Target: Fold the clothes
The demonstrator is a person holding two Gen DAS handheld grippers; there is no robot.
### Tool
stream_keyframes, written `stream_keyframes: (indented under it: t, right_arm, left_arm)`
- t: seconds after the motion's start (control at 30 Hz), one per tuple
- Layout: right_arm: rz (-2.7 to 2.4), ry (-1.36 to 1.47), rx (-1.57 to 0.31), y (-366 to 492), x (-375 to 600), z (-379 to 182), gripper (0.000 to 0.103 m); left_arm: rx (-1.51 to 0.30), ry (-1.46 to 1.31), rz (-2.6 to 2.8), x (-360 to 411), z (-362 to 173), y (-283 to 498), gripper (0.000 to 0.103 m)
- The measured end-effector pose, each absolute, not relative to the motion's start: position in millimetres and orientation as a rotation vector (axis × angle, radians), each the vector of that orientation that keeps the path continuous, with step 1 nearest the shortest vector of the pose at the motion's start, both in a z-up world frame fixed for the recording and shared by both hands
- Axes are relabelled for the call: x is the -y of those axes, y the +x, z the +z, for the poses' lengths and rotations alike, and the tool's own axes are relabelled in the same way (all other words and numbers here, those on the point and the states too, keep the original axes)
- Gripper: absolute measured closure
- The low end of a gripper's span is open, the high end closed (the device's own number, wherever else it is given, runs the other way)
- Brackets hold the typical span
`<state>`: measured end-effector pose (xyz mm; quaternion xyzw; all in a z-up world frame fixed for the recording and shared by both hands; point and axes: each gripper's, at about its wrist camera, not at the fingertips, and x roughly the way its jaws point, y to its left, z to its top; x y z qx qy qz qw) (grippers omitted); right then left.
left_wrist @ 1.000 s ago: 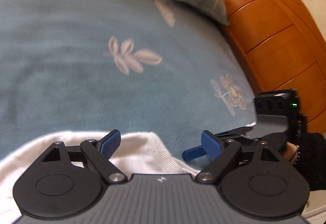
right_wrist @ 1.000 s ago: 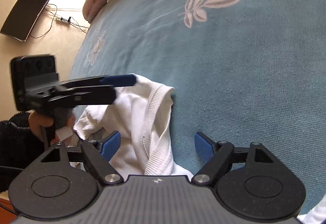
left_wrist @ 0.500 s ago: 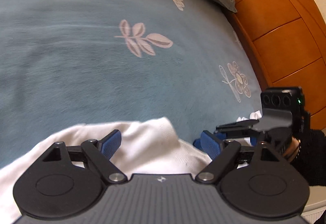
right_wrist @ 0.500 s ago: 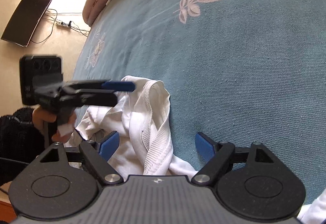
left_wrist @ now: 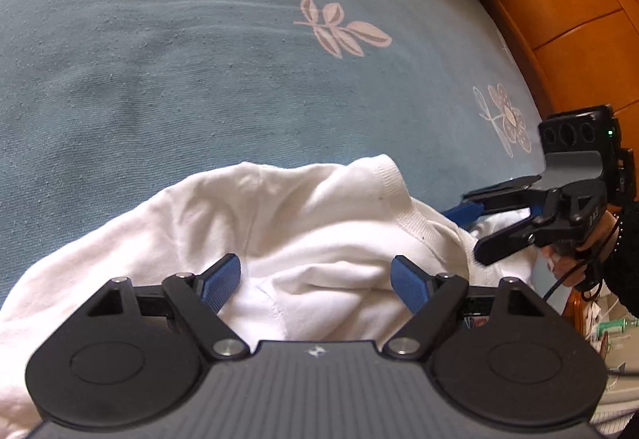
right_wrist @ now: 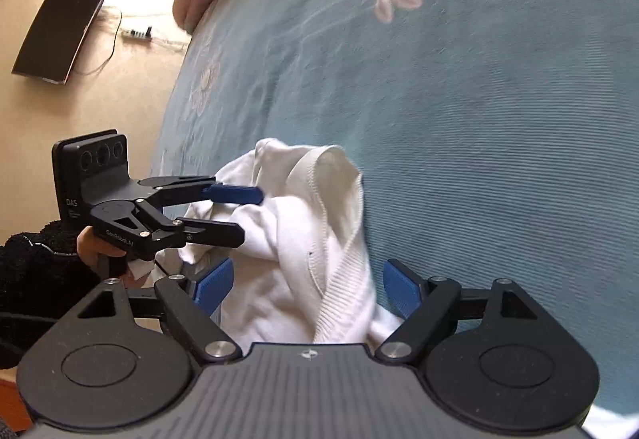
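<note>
1. My left gripper (left_wrist: 315, 283) stands with its jaws spread wide, white cloth lying between the blue pads but not pinched. My right gripper (right_wrist: 307, 289) is spread the same way over the ribbed edge, gripping nothing.
2. The white garment (left_wrist: 287, 239) lies bunched at the near edge of the teal bedspread (left_wrist: 199, 79), right under both tools; part of it seems to hang over the bed edge, though I cannot see how far.
3. Risk as I judge it: if I close here, I may pinch several layers at once, because the folds overlap and hide which edge is which. The heap would then lift as a lump instead of opening flat.
4. My two tools sit close together, so they could knock into each other.
5. Soft fabric may slide off the bed.
6. Its look: plain white knit, crumpled, with a ribbed band (right_wrist: 343, 291) curving through it and one small dark speck near that band.
</note>
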<state>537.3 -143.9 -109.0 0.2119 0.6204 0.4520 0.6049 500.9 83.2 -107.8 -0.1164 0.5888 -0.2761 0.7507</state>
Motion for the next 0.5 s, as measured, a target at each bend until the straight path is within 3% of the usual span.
stream_keyframes:
  t: [0.27, 0.37, 0.47, 0.5]
  right_arm:
    - [1.075, 0.611, -1.467, 564.7, 114.9, -130.7, 0.016]
    - [1.046, 0.610, -1.472, 569.7, 114.6, -136.0, 0.026]
    - [1.016, 0.609, -1.476, 574.6, 114.3, -141.2, 0.064]
    - [1.007, 0.609, -1.478, 576.3, 114.2, -142.9, 0.086]
  left_arm:
    - [-1.201, -0.189, -0.605, -85.2, -94.3, 503.4, 0.021]
    - [-1.169, -0.159, -0.607, -86.4, -88.4, 504.7, 0.021]
    - [-1.146, -0.078, -0.629, -82.0, -84.3, 512.6, 0.021]
    - [-1.140, -0.046, -0.650, -78.5, -83.7, 516.0, 0.021]
